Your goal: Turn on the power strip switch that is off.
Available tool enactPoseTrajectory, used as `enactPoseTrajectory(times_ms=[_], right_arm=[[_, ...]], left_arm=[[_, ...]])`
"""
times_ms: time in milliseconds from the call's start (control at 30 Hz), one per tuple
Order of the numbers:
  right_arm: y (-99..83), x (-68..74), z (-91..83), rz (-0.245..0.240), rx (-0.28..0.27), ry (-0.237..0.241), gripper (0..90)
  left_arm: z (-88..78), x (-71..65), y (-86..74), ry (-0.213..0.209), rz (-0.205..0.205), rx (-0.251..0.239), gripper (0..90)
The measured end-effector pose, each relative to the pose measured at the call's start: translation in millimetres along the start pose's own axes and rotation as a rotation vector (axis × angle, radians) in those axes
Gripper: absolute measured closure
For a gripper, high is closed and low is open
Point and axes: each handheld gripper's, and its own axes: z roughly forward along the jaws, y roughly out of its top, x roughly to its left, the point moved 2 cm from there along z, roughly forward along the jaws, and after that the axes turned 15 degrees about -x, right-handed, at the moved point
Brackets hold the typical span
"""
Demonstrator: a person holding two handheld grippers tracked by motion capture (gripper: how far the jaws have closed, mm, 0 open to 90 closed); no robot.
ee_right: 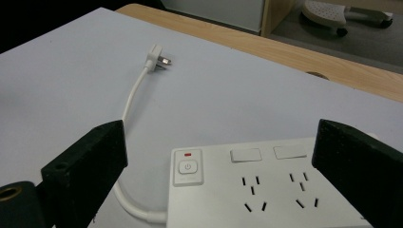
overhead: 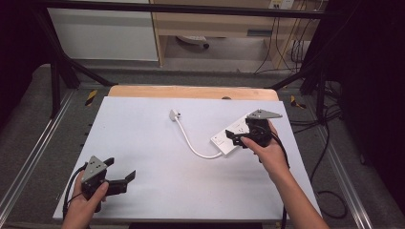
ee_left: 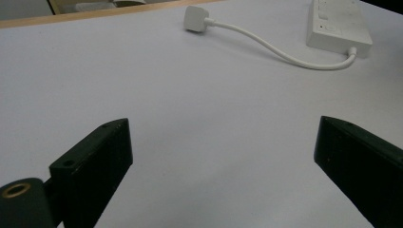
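A white power strip [overhead: 224, 138] lies on the right half of the white table top [overhead: 157, 186]. Its short white cable [overhead: 191, 144] curves left and back to a white plug [overhead: 175, 114] lying flat. My right gripper [overhead: 240, 134] hovers over the strip, open, with its jaws straddling the socket face [ee_right: 266, 190] and the power button [ee_right: 188, 167] between them. The plug [ee_right: 156, 59] lies beyond it. My left gripper [overhead: 120, 170] is open near the front left corner, with nothing between its jaws. Seen from it, the strip [ee_left: 337, 26] and plug [ee_left: 195, 19] lie far ahead.
A strip of wooden table [overhead: 191, 91] shows behind the white top. Dark frame bars [overhead: 57, 71] stand at both sides. Loose black cables [overhead: 329, 195] trail on the floor to the right. A pale cabinet [overhead: 105, 33] stands behind.
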Motion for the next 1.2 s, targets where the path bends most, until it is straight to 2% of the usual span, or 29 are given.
enactPoseTrajectory(times_ms=[433, 600, 900, 933, 1200], right_arm=[[-2.7, -3.3, 10.8, 0.008, 0.02, 0.006, 14.0], [-5.0, -4.2, 14.5, 0.031, 0.029, 0.027, 20.1], [-9.4, -9.1, 20.4, 0.026, 0.049, 0.015, 31.3], [-10.4, -9.7, 21.5, 0.031, 0.053, 0.017, 34.7], [-15.2, -12.1, 25.8, 0.04, 0.073, 0.024, 40.3]], left_arm=[[0.7, -0.7, -0.7, -0.007, 0.001, 0.007, 5.6], [0.4, -0.4, -0.6, -0.005, 0.001, 0.007, 5.6], [0.4, -0.3, -0.9, -0.005, 0.001, 0.009, 5.6], [0.4, -0.2, -1.0, -0.006, 0.001, 0.009, 5.6], [0.1, 0.0, -1.0, -0.005, 0.002, 0.009, 5.7]])
